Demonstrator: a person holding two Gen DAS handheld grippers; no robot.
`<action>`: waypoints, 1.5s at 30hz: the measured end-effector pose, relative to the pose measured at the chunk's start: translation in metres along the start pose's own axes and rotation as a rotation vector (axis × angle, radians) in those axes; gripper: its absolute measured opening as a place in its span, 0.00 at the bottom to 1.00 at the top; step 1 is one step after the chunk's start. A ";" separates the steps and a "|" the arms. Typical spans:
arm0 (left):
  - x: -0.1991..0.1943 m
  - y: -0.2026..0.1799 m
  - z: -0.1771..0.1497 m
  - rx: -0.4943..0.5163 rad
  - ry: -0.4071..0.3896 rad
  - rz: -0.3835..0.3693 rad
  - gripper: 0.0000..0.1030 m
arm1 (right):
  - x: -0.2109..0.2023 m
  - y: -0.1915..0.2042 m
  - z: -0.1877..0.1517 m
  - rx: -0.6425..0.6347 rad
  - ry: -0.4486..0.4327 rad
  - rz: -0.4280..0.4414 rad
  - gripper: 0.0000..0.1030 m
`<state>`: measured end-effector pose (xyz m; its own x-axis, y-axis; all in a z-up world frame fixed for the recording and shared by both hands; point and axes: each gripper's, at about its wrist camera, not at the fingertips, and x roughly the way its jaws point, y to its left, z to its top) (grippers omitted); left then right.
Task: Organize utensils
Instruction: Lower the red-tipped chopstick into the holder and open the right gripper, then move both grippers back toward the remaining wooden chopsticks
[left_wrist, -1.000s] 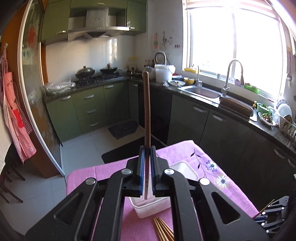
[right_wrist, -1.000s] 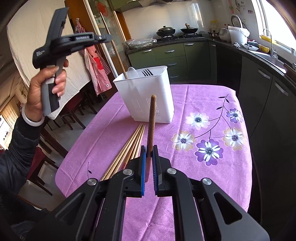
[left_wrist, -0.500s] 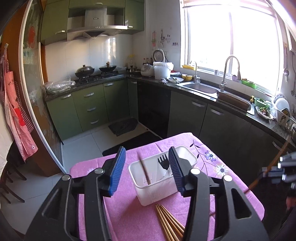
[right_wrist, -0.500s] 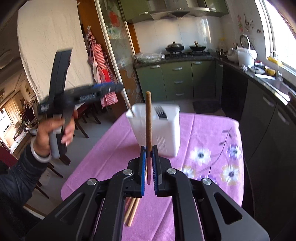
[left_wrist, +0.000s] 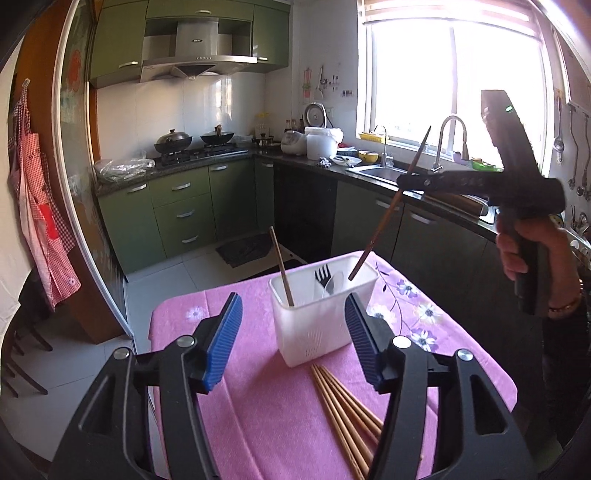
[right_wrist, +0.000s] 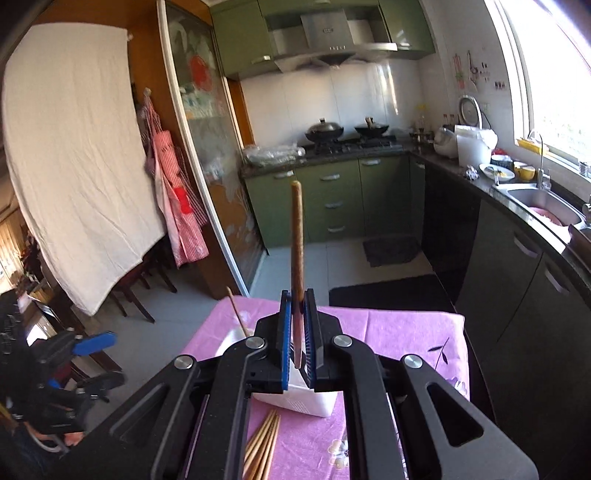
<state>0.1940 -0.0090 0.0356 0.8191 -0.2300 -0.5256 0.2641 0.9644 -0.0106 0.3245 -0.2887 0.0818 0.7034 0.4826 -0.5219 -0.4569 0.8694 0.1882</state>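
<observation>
Your right tool (right_wrist: 297, 339) clamps a dark brown chopstick (right_wrist: 296, 236), slim and round-tipped, at frame centre above the white holder (left_wrist: 317, 325); that holder, mid-frame on the pink table (left_wrist: 258, 406), contains one chopstick (left_wrist: 281, 266), a fork (left_wrist: 322, 275) and a spoon (left_wrist: 332, 284); your left tool (left_wrist: 293, 338) is opening, empty; loose chopsticks (left_wrist: 343, 410) lie below.

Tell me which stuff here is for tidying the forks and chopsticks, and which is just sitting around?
For the job:
- white holder with a fork and one chopstick inside
- chopstick gripped in the right tool
- loose chopsticks on the pink cloth
- left tool, jaws opening, nothing between them

Just sitting around:
- woks
- sink tap
- red aprons
</observation>
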 end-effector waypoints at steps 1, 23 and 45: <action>0.000 0.001 -0.003 -0.003 0.007 0.000 0.54 | 0.009 0.000 -0.004 -0.002 0.019 -0.012 0.07; 0.053 -0.017 -0.064 -0.070 0.292 -0.043 0.55 | -0.046 0.016 -0.093 -0.090 0.032 0.035 0.22; 0.156 -0.034 -0.139 -0.149 0.644 0.018 0.30 | -0.025 -0.049 -0.246 0.156 0.224 0.082 0.22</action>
<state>0.2418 -0.0598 -0.1645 0.3423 -0.1351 -0.9298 0.1419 0.9857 -0.0910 0.1956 -0.3695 -0.1195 0.5218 0.5314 -0.6673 -0.4058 0.8427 0.3537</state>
